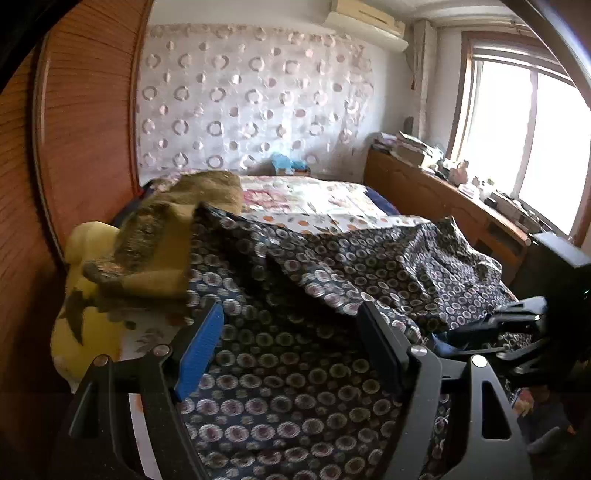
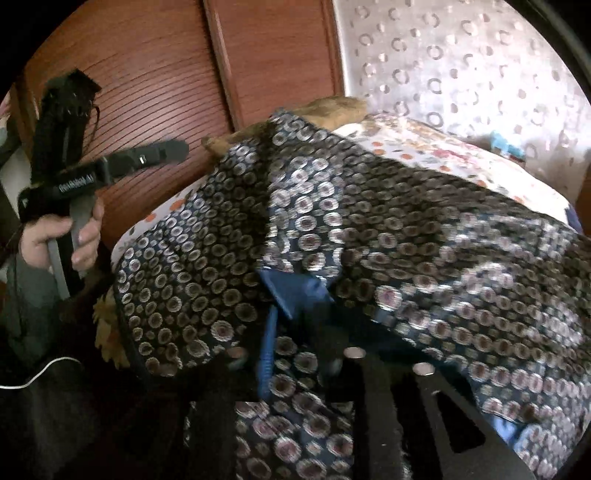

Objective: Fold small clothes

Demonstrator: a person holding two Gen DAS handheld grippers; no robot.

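A dark navy garment [image 1: 303,280] printed with small pale rings lies crumpled across the near end of a bed [image 1: 332,206], filling most of both wrist views. One fold of it rises in a ridge toward twelve o'clock in the right wrist view.

The only writing is a white label on the black body of the left tool [image 2: 173,151], seen at nine o'clock in the right wrist view; it is too blurred to read. A hand [image 2: 61,236] grips that tool's grey handle.

In its own view, the left tool [image 1: 291,332] has its two fingers well apart, a blue pad [image 1: 201,350] on the left one, with the garment lying beneath and between them but not pinched.

The right tool [image 2: 295,325] is blurred, and cloth covers much of it. Its blue pad [image 2: 291,291] shows near the centre with the garment draped over it; whether the pads press on the cloth cannot be told. The same tool appears black at four o'clock in the left wrist view.

Around the garment: a folded olive-brown blanket [image 1: 173,229] and a yellow cloth [image 1: 85,266] sit at nine to ten o'clock, on the bed's floral sheet. A reddish wooden wardrobe [image 1: 85,122] stands at the left. A pale curtain [image 1: 251,99] patterned with rings hangs at twelve o'clock, an air conditioner [image 1: 365,22] above it. A cluttered wooden shelf [image 1: 443,184] runs under a bright window [image 1: 517,122] at two o'clock.
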